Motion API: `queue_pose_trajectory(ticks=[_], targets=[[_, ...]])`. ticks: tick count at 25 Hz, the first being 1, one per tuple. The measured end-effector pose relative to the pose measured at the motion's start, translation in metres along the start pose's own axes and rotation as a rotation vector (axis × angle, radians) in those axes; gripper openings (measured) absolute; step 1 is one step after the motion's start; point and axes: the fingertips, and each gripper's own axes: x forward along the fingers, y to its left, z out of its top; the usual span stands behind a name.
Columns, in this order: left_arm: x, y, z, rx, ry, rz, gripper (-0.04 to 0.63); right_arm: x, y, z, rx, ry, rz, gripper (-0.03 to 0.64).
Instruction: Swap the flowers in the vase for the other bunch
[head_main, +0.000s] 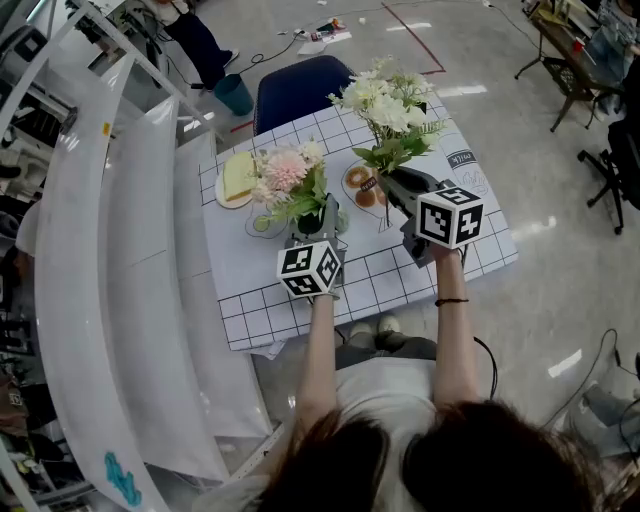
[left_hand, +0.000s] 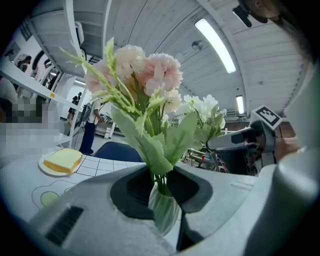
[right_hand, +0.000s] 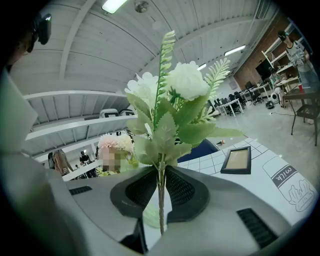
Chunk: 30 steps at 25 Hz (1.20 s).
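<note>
A bunch of pink flowers (head_main: 285, 172) stands in a clear ribbed vase (left_hand: 164, 210) on the checked table. My left gripper (head_main: 318, 224) is closed round the vase's neck; in the left gripper view the black pads (left_hand: 134, 192) sit against the glass below the green leaves and pink blooms (left_hand: 150, 72). To the right, my right gripper (head_main: 395, 190) is shut on the thin stem (right_hand: 161, 200) of a bunch of white flowers (head_main: 385, 105), held upright above the table. The white blooms (right_hand: 185, 82) rise straight out of the jaws in the right gripper view.
A plate with a slice of bread (head_main: 237, 178) lies left of the vase, a plate of doughnuts (head_main: 360, 187) between the grippers. A blue chair (head_main: 300, 88) stands behind the table (head_main: 400, 285). A small picture frame (right_hand: 237, 160) lies on the cloth. A white curved structure (head_main: 120, 260) runs along the left.
</note>
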Motion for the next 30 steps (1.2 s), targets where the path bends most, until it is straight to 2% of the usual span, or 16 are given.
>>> queue_pose_trajectory(ticks=[11,30], targets=[[0.0,-0.002,0.018,-0.031,-0.027,-0.036,0.071,-0.003,0.0,0.006,-0.002,-0.011,-0.005,0.051],[-0.004,-0.006,0.033,-0.044,-0.016,-0.083,0.064,-0.004,0.004,0.013,-0.003,-0.041,0.003,0.051]])
